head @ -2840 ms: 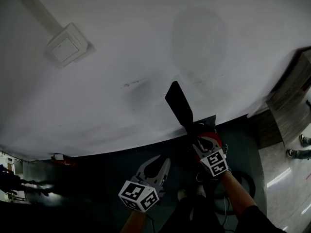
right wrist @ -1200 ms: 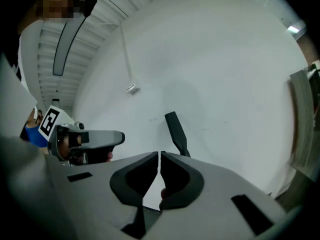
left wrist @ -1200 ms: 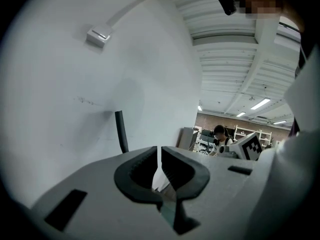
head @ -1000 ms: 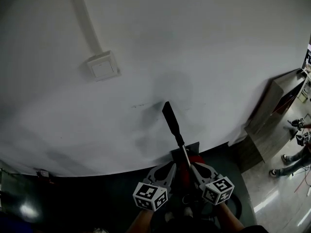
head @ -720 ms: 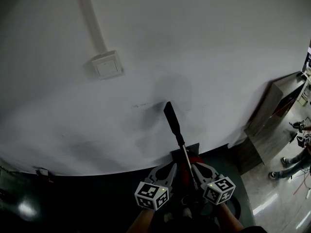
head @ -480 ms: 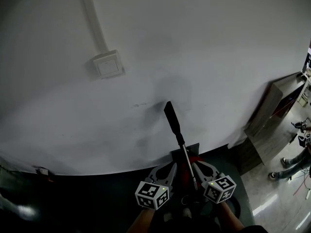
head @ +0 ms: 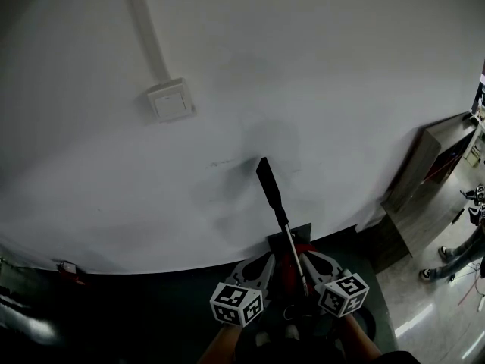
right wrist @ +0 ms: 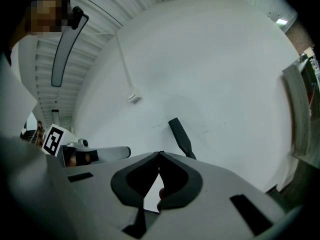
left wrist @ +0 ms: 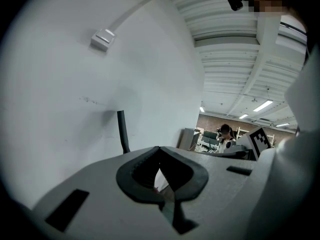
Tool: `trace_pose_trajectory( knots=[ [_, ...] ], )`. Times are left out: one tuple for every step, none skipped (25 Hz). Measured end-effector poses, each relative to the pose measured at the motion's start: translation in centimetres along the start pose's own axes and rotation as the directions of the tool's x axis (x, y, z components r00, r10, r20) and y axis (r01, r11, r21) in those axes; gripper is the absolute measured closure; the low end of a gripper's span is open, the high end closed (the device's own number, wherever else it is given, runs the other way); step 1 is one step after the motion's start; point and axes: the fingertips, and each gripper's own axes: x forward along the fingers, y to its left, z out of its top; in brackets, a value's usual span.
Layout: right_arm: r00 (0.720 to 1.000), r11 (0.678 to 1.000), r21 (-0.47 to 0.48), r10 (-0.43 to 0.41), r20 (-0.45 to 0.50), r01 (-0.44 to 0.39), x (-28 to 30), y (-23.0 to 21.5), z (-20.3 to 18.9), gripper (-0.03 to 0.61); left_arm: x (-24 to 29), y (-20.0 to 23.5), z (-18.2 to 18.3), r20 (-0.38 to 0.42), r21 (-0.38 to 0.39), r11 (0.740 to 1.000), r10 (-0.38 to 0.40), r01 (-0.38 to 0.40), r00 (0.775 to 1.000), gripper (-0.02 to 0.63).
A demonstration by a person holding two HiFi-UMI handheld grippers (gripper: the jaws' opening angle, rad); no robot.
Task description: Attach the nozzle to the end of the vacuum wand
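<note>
A white wall (head: pixel 318 67) carrying a switch box (head: pixel 171 100) is filling the view, with dark floor (head: pixel 136 309) running along its lower edge and a cabinet (head: pixel 424 173) standing at its right edge. The black nozzle (head: pixel 267 182) is sitting atop the wand (head: pixel 295 260), rising between the left hand-held gripper (left wrist: pixel 159 147) and the right hand-held gripper (right wrist: pixel 160 153), both pressing their jaws together.

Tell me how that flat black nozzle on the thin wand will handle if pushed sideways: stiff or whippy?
The flat black plastic nozzle is probably stiff: it stands straight, without sag. The thin silver metal wand beneath is slender, so a push at the tip may lever the whole assembly over. Likely light, given its thin profile.
</note>
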Motion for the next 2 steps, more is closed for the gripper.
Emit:
trace_pose_trajectory(
  knots=[
    [1.0,1.0,0.001,0.002,0.001,-0.002,-0.05,0.03,0.04,0.561,-0.01,-0.02,0.0,0.0,-0.002,1.0,0.001,-0.001,1.0,0.609],
    [1.0,1.0,0.002,0.003,0.002,-0.003,-0.09,0.07,0.08,0.561,-0.03,-0.03,0.01,0.0,-0.004,1.0,0.001,-0.001,1.0,0.609]
  ],
)
